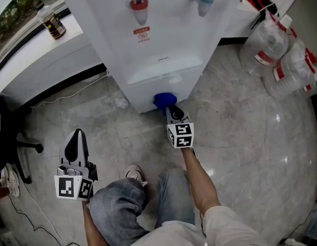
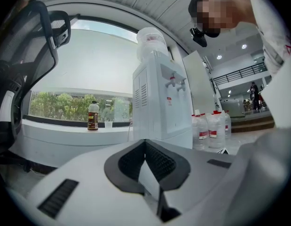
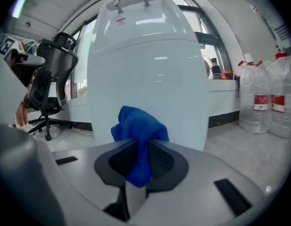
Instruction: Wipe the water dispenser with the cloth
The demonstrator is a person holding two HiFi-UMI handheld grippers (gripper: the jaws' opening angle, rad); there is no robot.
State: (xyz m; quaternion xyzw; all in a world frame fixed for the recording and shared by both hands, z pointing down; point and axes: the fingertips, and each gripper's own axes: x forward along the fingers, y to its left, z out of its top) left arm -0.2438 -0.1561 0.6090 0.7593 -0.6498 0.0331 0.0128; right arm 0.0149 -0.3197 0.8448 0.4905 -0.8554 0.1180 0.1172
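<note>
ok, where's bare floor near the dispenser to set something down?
Widest bare floor: right of the water dispenser base, short of the water jugs. A smaller patch lies between the base and the left hand-held gripper. Crowded: chair base and cable at left, jugs at far right.

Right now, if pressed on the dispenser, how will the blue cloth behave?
Probably floppy: the blue cloth bunches and droops between the right tongs. Likely light, since a small pinch holds it. Should flatten against the water dispenser.

Cloth (image 1: 164,100) before dispenser (image 1: 163,40) base, jugs (image 1: 289,65) right
</note>
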